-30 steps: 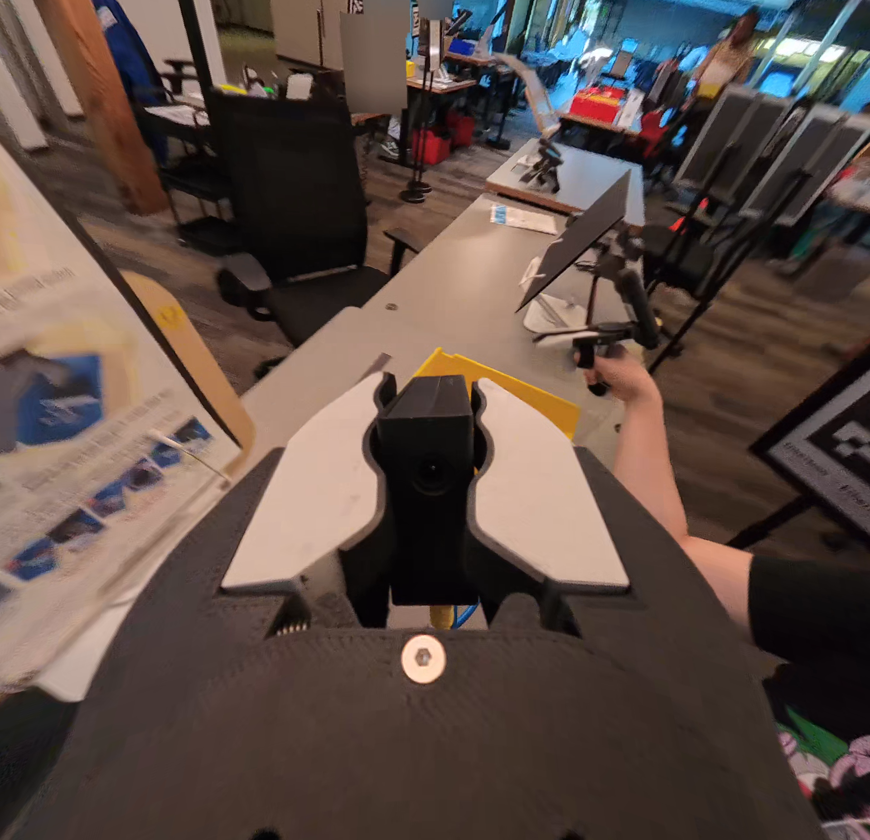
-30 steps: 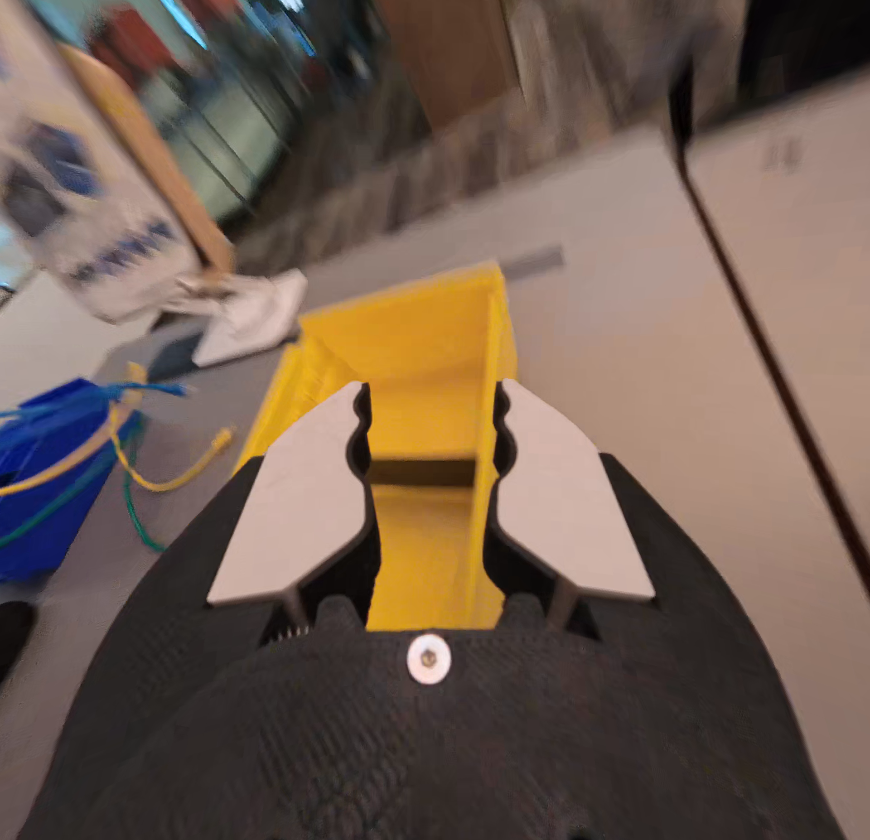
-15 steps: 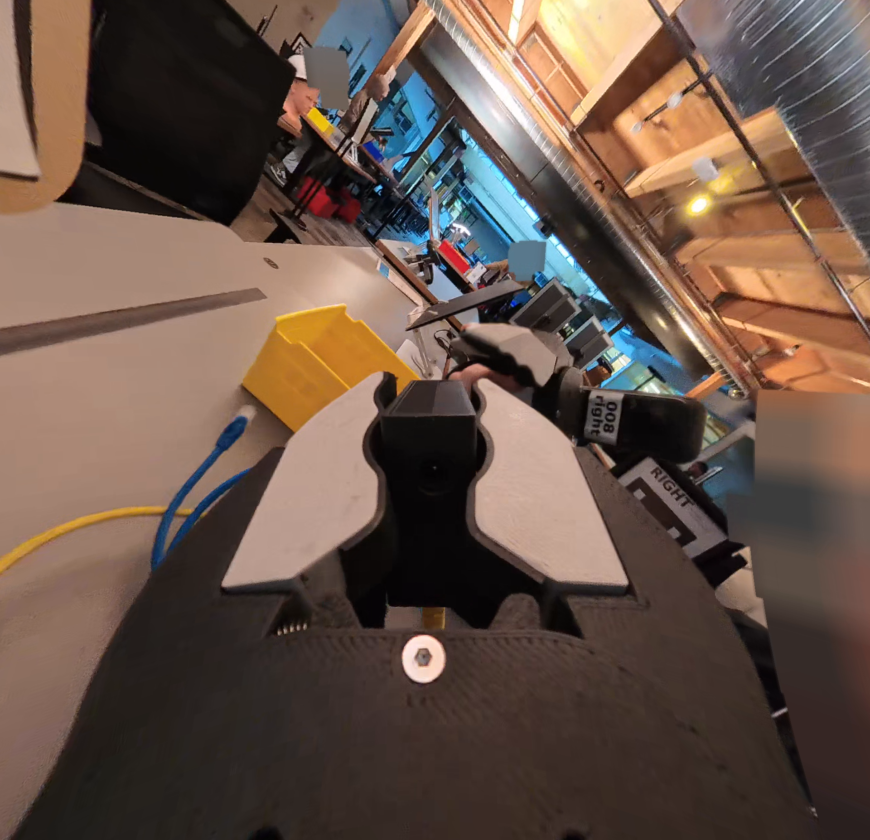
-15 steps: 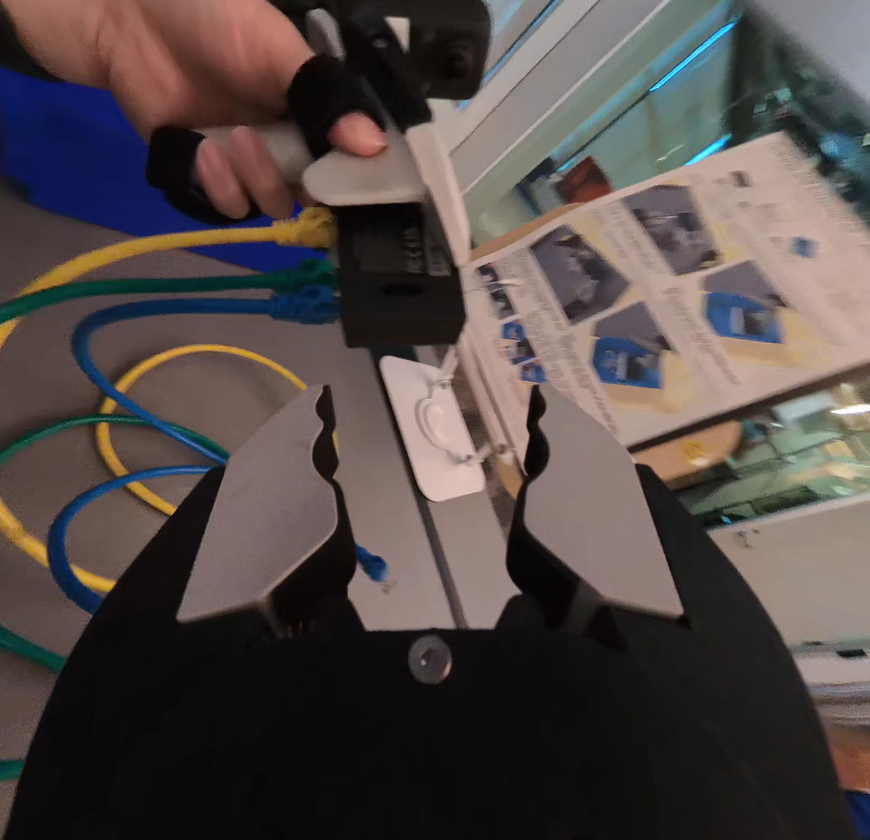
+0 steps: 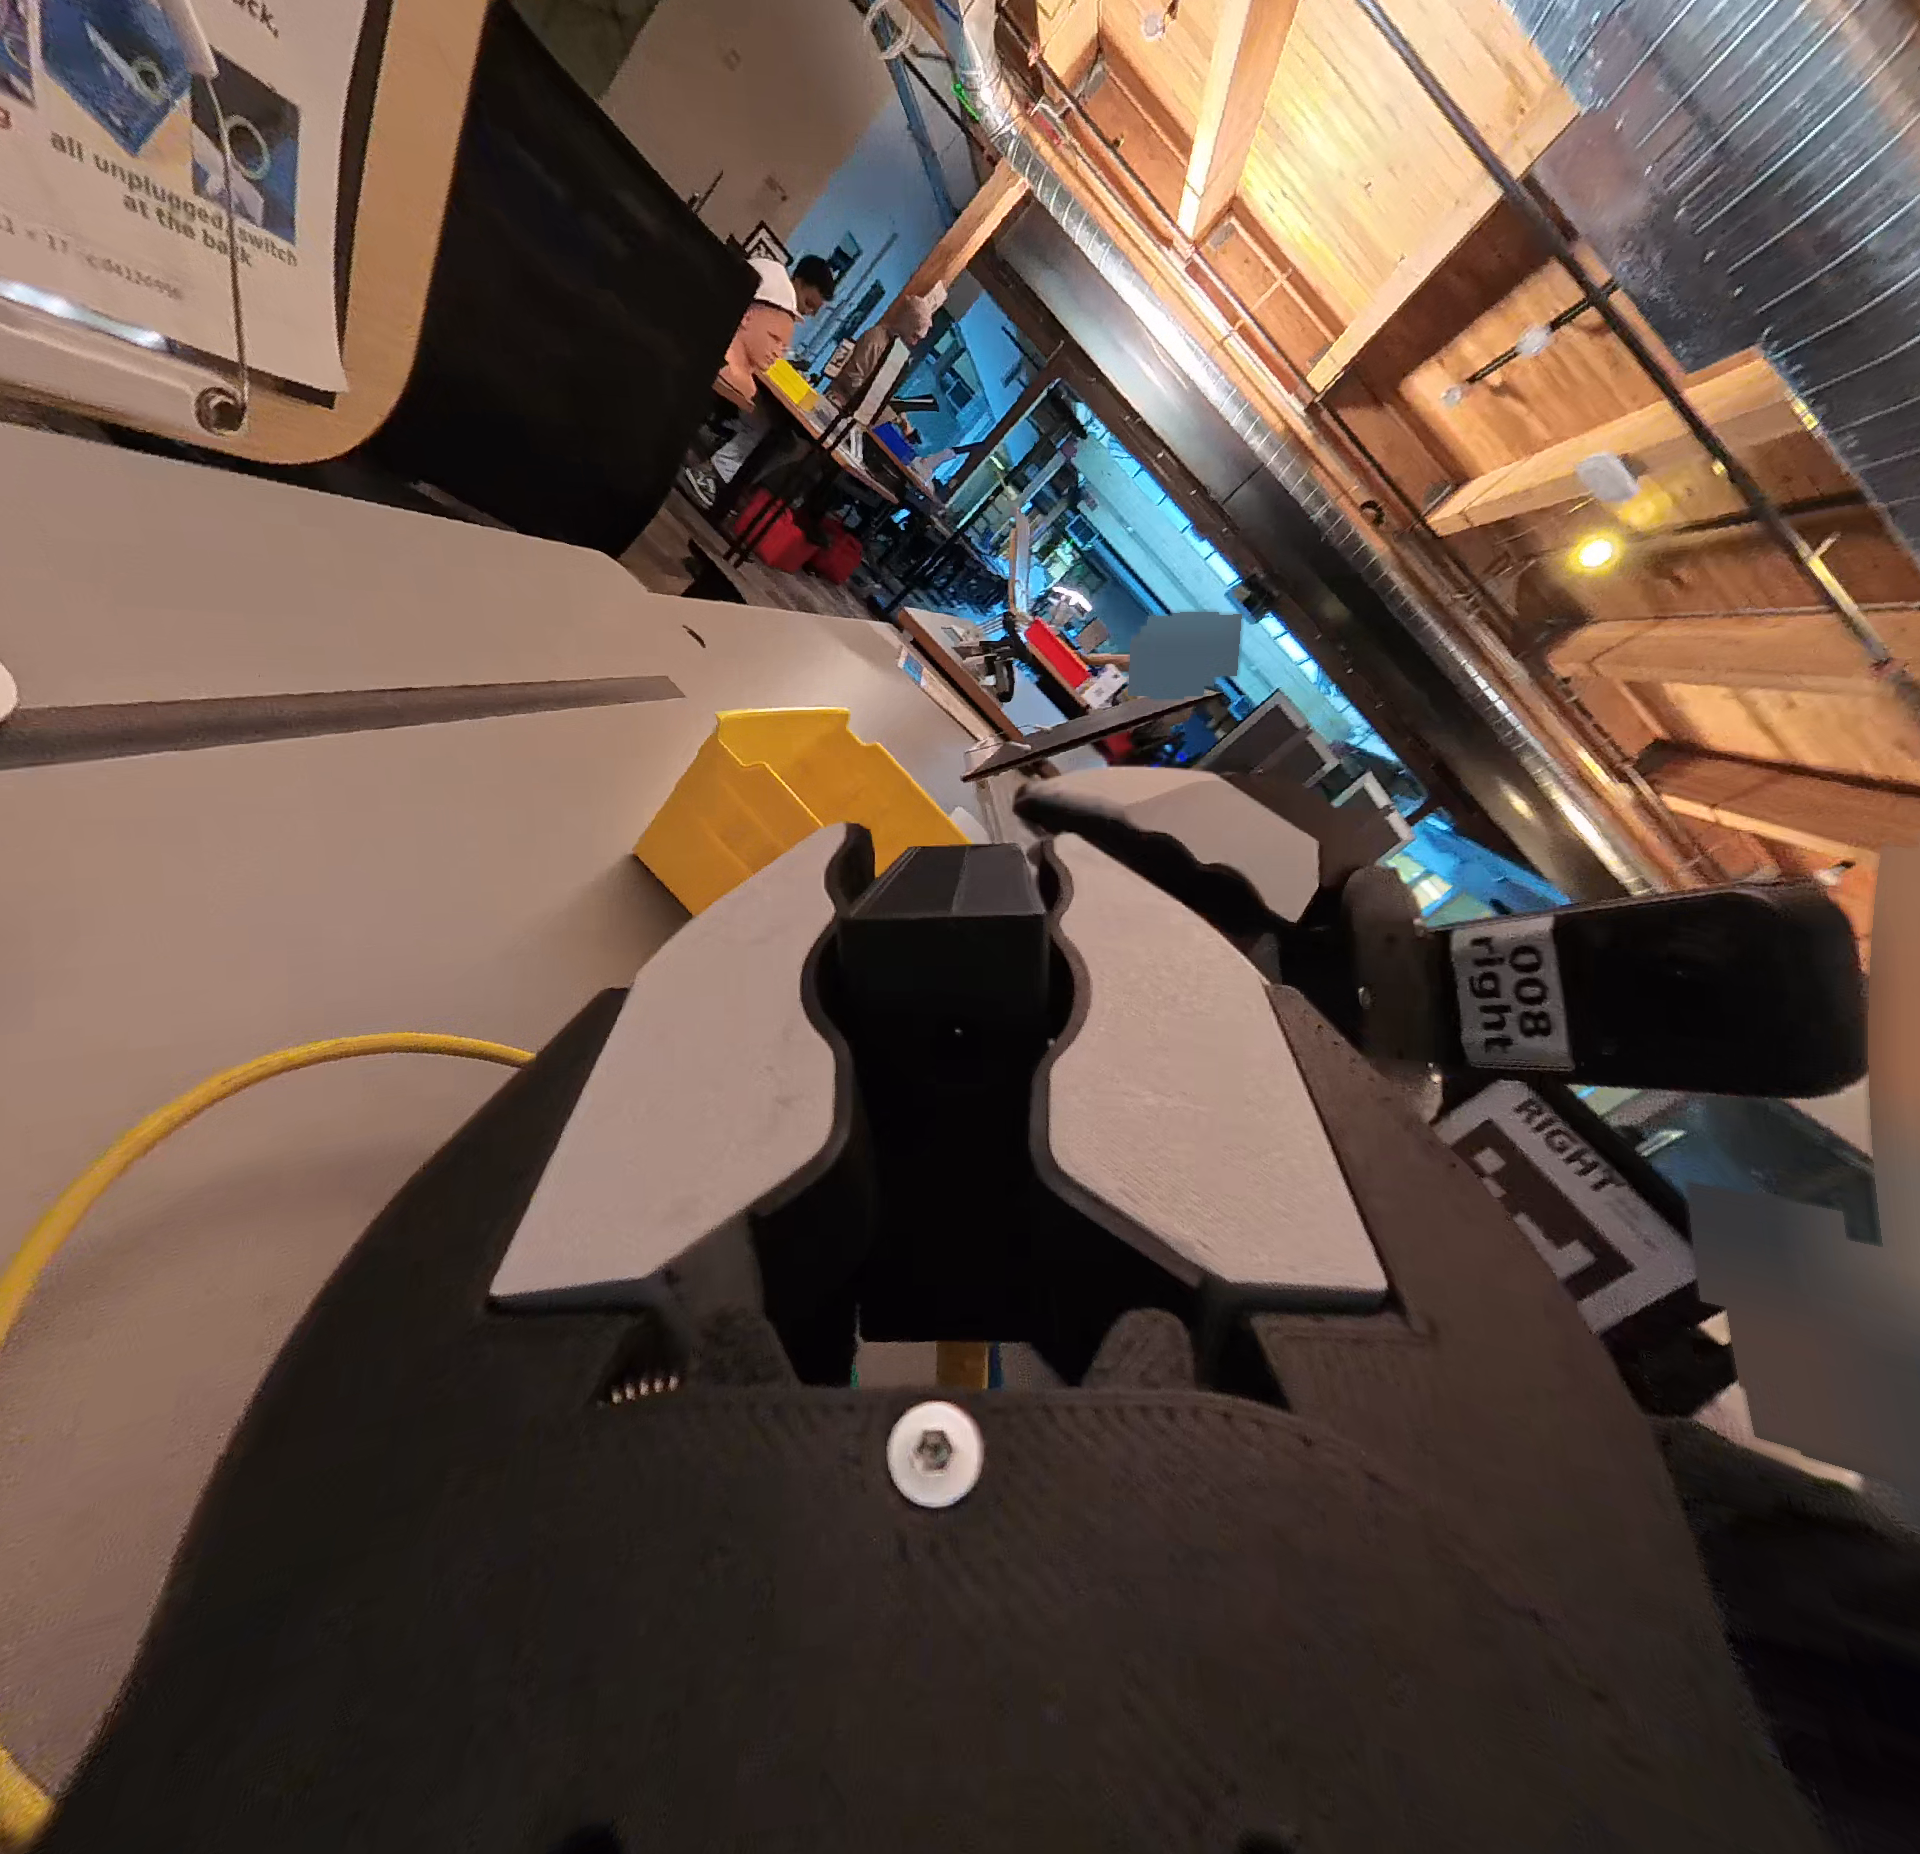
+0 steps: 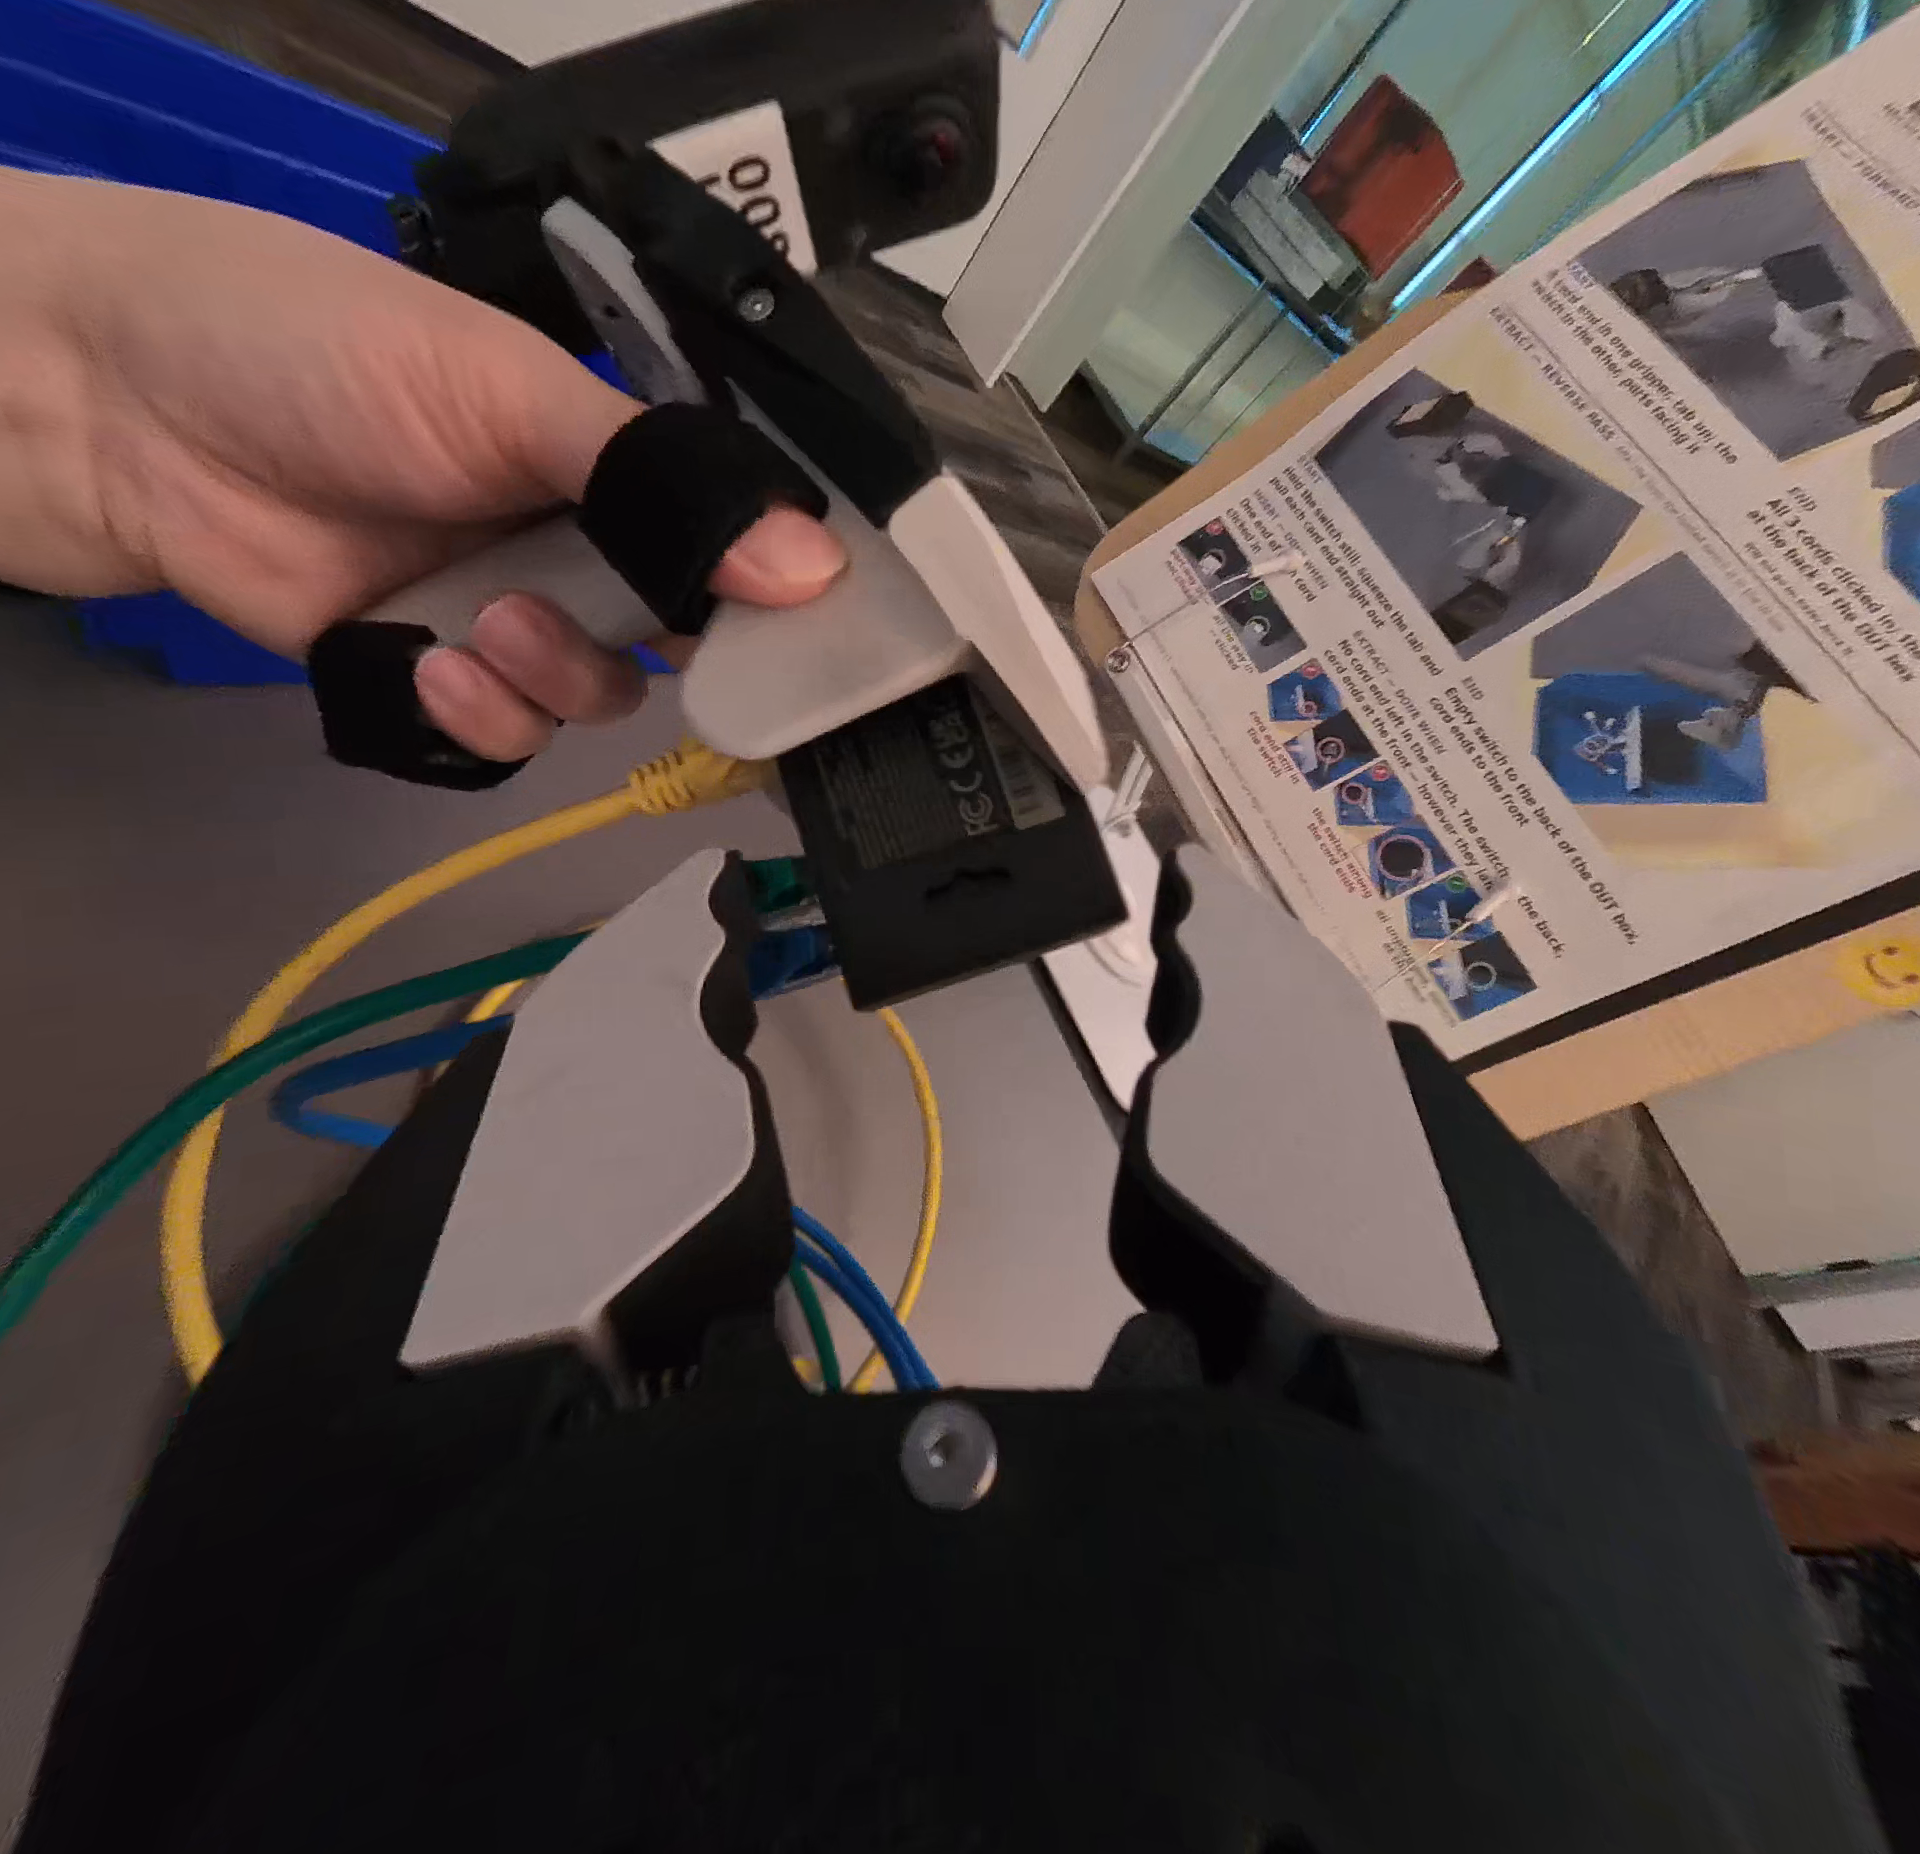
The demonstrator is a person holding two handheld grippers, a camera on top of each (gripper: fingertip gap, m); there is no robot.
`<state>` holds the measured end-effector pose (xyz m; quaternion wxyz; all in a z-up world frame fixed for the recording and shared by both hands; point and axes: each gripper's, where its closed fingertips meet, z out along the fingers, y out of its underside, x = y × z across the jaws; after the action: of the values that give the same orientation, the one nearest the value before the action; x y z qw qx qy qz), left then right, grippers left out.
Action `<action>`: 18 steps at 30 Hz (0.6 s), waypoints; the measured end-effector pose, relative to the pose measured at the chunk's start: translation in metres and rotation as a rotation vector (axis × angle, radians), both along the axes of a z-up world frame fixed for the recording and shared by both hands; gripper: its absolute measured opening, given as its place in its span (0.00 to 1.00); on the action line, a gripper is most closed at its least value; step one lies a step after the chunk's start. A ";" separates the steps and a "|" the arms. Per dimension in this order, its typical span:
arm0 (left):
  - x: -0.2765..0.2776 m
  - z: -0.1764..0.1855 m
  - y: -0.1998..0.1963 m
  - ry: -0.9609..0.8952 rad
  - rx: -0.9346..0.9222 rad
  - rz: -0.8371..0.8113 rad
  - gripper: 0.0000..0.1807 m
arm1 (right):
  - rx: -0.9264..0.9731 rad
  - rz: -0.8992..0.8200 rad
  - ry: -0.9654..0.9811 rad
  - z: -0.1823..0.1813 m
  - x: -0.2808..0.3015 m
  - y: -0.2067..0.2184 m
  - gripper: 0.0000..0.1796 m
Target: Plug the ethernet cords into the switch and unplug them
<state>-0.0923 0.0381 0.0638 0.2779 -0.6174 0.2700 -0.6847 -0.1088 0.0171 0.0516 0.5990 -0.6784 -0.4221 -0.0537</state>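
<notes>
The left gripper (image 5: pixel 940 869) is clamping its grey fingers on the black switch (image 5: pixel 940 983), which is sitting upright between them. In the right wrist view the same switch (image 6: pixel 956 848) is hanging tilted above the grey table (image 6: pixel 156 869), with a person's left hand (image 6: pixel 312 454) wrapping the handle from the left, two fingers sitting in black loops.

The right gripper (image 6: pixel 940 890) is holding its jaws apart, gripping nothing, with its fingertips just beside the switch's lower end. In the left wrist view it (image 5: pixel 1174 828) is lying just right of the switch.

A yellow cord (image 6: pixel 665 786), a green cord (image 6: pixel 774 882) and a blue cord (image 6: pixel 795 957) are plugged into the switch's left face, trailing in loose loops across the table.

A yellow bin (image 5: pixel 790 807) is standing on the table beyond the left gripper. An instruction sheet (image 6: pixel 1558 609) on a board is leaning to the right, and a blue bin (image 6: pixel 156 131) is sitting behind the hand.
</notes>
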 end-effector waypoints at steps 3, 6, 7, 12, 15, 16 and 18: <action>0.006 0.001 -0.010 0.022 0.035 -0.014 0.16 | -0.010 -0.047 0.015 0.000 0.001 0.003 0.42; 0.013 0.002 -0.024 0.019 0.025 -0.053 0.16 | -0.083 -0.041 0.031 -0.009 0.000 0.003 0.40; 0.014 0.001 -0.026 0.033 0.031 -0.053 0.16 | -0.110 -0.034 0.018 -0.014 0.000 0.001 0.39; 0.012 0.004 -0.032 0.062 0.056 -0.069 0.17 | -0.084 -0.009 -0.026 -0.013 0.001 -0.002 0.37; 0.010 0.011 -0.039 0.026 0.040 -0.135 0.23 | -0.083 0.011 -0.038 -0.010 0.001 -0.005 0.37; 0.009 0.014 -0.041 0.012 0.062 -0.153 0.23 | -0.090 0.019 -0.015 -0.008 0.001 -0.006 0.36; 0.004 0.023 -0.041 -0.033 0.133 -0.168 0.26 | -0.127 0.040 0.035 -0.007 0.003 -0.008 0.36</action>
<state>-0.0881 -0.0032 0.0868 0.2643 -0.5615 0.3607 -0.6962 -0.1058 0.0090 0.0444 0.5628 -0.7074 -0.4276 -0.0029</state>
